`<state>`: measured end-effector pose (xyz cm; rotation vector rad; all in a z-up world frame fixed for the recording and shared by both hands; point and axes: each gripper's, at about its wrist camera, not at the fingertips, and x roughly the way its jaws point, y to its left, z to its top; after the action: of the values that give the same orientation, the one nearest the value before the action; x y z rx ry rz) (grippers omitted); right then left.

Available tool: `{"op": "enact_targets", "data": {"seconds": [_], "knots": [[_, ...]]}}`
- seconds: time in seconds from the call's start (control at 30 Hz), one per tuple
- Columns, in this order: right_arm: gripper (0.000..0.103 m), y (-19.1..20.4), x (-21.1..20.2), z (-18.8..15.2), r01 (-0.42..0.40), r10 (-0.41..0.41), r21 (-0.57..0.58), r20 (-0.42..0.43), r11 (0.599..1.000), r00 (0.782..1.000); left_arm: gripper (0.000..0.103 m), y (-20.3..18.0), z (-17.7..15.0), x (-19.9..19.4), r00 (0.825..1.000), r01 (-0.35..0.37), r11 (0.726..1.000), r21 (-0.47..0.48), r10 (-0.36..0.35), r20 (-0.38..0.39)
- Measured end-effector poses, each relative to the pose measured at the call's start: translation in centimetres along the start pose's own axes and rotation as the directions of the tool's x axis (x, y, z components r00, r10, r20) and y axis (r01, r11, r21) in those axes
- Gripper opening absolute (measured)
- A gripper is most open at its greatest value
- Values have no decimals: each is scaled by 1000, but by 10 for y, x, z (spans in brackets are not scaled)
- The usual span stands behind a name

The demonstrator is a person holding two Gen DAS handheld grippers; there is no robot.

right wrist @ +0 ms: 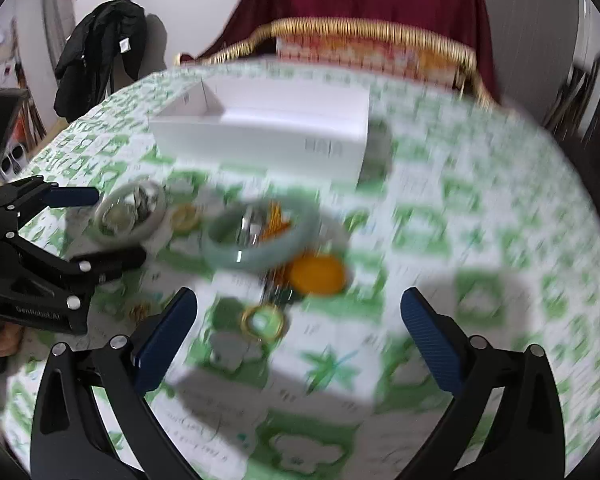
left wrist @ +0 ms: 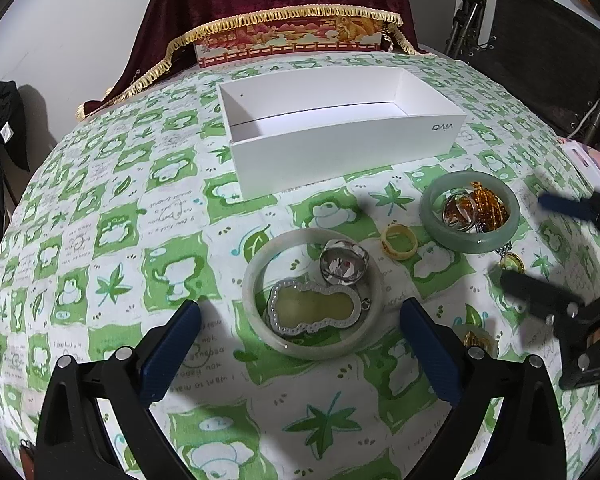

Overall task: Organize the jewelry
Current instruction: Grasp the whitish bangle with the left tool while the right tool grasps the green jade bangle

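Note:
An empty white box point(left wrist: 340, 128) stands on the green patterned tablecloth point(left wrist: 100, 248). In front of it lie a pale jade bangle point(left wrist: 256, 320) ringing a gourd-shaped pendant point(left wrist: 314, 310) and a silver ring point(left wrist: 342, 266), a yellow ring point(left wrist: 399, 242), and a green bangle point(left wrist: 470, 210) holding amber beads point(left wrist: 488, 204). My left gripper point(left wrist: 300, 356) is open just before the pale bangle. My right gripper point(right wrist: 300, 344) is open above a gold-rimmed pendant point(right wrist: 262, 322) and an orange disc point(right wrist: 318, 274); that view is blurred. The box point(right wrist: 260, 140) and the green bangle point(right wrist: 260, 236) show there too.
A red cloth with gold fringe point(left wrist: 276, 20) covers a printed box at the table's back. A folding chair point(left wrist: 540, 64) stands at the right, a black garment point(right wrist: 100, 52) hangs at the left. A small gold pendant point(left wrist: 512, 262) lies near the right gripper.

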<state>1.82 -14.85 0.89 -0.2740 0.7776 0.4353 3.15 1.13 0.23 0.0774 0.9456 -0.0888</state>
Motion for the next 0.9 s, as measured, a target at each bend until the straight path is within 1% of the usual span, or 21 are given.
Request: {"op": "enact_targets", "data": {"seconds": [0.1, 0.17, 0.3, 0.33, 0.37, 0.4, 0.43, 0.47, 0.57, 0.67, 0.77, 0.9], "knots": [[99, 10, 6, 10, 5, -5, -90, -1, 996, 1000, 92, -1, 4, 1, 1000, 12, 1000, 17, -12, 8], [99, 17, 12, 17, 13, -14, -130, -6, 991, 1000, 86, -2, 6, 1, 1000, 23, 999, 24, -24, 16], [99, 21, 26, 24, 1, -5, -154, -25, 988, 1000, 70, -1, 4, -3, 999, 38, 999, 26, -38, 32], [96, 21, 31, 25, -5, 1, -153, -32, 988, 999, 70, -1, 3, -3, 998, 42, 999, 24, -43, 35], [88, 20, 34, 25, -18, 12, -148, -40, 989, 999, 70, 0, 3, -3, 998, 46, 999, 22, -47, 36], [84, 19, 37, 25, -39, 33, -138, -50, 990, 998, 70, 0, 3, -4, 998, 48, 999, 22, -49, 37], [77, 17, 38, 26, -67, 61, -118, -58, 991, 996, 70, 0, 2, -4, 998, 51, 998, 22, -52, 38], [75, 15, 37, 25, -79, 73, -108, -58, 991, 996, 70, 0, 2, -4, 998, 54, 998, 23, -54, 39], [74, 11, 39, 26, -98, 93, -85, -65, 992, 994, 70, 1, 0, -6, 997, 69, 997, 18, -70, 41], [74, 7, 42, 25, -134, 130, -54, -78, 989, 988, 70, 3, 0, -7, 995, 86, 996, 4, -86, 41], [74, 2, 45, 26, -162, 159, -25, -91, 986, 983, 71, 2, 0, -6, 996, 76, 997, 9, -76, 39], [74, 1, 46, 27, -167, 165, -25, -89, 986, 982, 72, 1, 0, -5, 997, 72, 997, 10, -72, 38]]}}
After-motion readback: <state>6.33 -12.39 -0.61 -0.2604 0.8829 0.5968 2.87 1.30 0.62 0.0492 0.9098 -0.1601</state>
